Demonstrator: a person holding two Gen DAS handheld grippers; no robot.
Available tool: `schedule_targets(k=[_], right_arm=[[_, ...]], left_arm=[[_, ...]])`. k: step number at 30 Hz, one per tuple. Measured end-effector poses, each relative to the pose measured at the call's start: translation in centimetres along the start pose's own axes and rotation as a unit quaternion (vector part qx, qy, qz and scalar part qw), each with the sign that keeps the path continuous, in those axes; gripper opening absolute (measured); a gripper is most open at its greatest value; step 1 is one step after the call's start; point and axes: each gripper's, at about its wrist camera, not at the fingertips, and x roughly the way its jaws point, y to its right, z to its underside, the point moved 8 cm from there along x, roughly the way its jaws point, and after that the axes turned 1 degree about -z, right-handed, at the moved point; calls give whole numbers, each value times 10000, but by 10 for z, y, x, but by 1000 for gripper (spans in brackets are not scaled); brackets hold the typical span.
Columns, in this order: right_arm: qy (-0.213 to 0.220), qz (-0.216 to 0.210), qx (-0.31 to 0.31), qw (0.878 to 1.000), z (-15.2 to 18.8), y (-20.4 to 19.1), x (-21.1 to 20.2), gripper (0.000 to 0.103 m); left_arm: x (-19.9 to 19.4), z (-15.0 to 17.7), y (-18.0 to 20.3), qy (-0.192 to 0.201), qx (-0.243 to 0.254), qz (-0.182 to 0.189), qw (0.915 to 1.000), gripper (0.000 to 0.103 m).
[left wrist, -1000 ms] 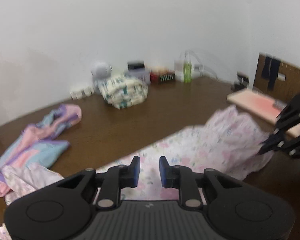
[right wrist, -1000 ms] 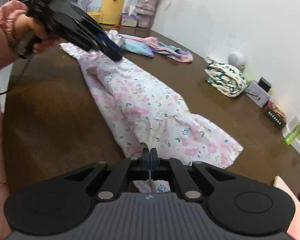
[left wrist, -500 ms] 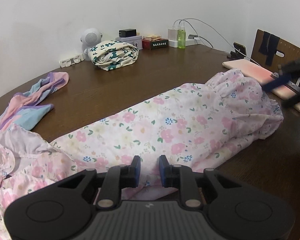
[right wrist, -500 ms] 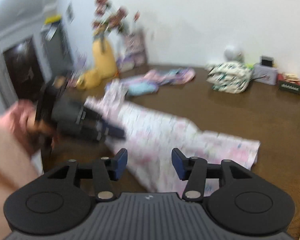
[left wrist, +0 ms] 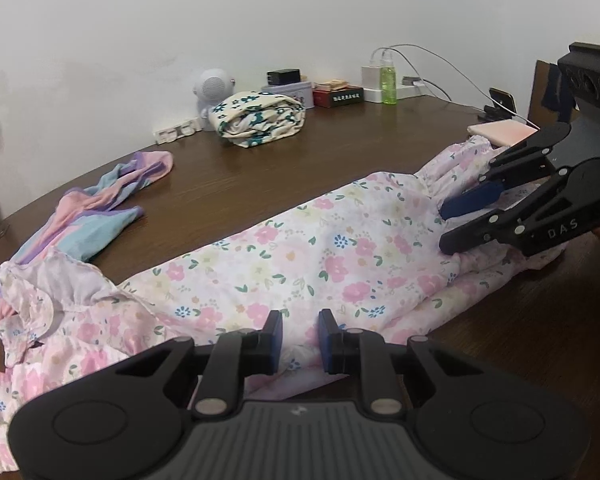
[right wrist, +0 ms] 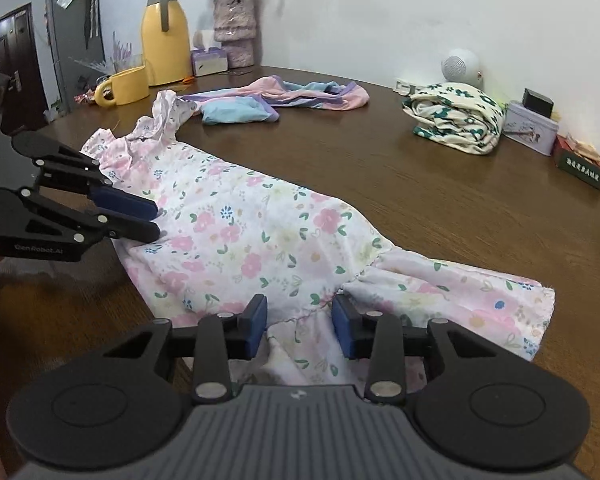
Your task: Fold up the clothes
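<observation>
- The floral dress (right wrist: pixel 260 236) lay stretched lengthwise on the brown table (right wrist: pixel 460 200), already narrowed into a long strip with its near edge doubled over, ruffled sleeves at one end and flared hem at the other.
- The right gripper (right wrist: pixel 300 322) hovered low over the hem end with its jaws spread; the gathered seam of the skirt ran just ahead of and between its fingertips, and nothing was pinched.
- The left gripper (left wrist: pixel 299 334) sat over the near long edge of the dress, towards the sleeve end, jaws parted with a narrow gap and cloth beneath them, apparently holding nothing.
- In each wrist view the other gripper appeared off to the side, resting over the opposite end of the dress with a gap between its fingers.
- By my judgement, the step in hand fell between folds: the lengthwise fold looked made, and the crosswise fold of hem toward sleeves looked due.
- That move would call for each gripper to drop onto the cloth directly below it, close on both layers at once, and carry the end over without dragging the thin fabric askew.
- A folded cream garment with green flowers (right wrist: pixel 456 122) sat far ahead of the right gripper near the wall.
- A pink, blue and purple garment (left wrist: pixel 96 216) lay rumpled ahead and left of the left gripper, beside the dress's sleeves.
</observation>
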Motion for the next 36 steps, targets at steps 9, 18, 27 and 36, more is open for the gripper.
schedule_targets(k=[9,18,27,36], right_arm=[[65,42,-36,10000,0,-3,3,38],[93,119,40,9999,1,-5,2,39],[97,173,110,9997,1,-6,2,39],[-14,189,72,9998,-2,-7,4,39]], left_arm=[[-53,-48,-107,598,-655,-663,9939,68],[-6,-49,-272,-276,-2438,-938,9649,65],[40,-37,-288,-1127,-2016,-458,9719,1],[-17,5,-271,-450,-1182,-991,9870,0]])
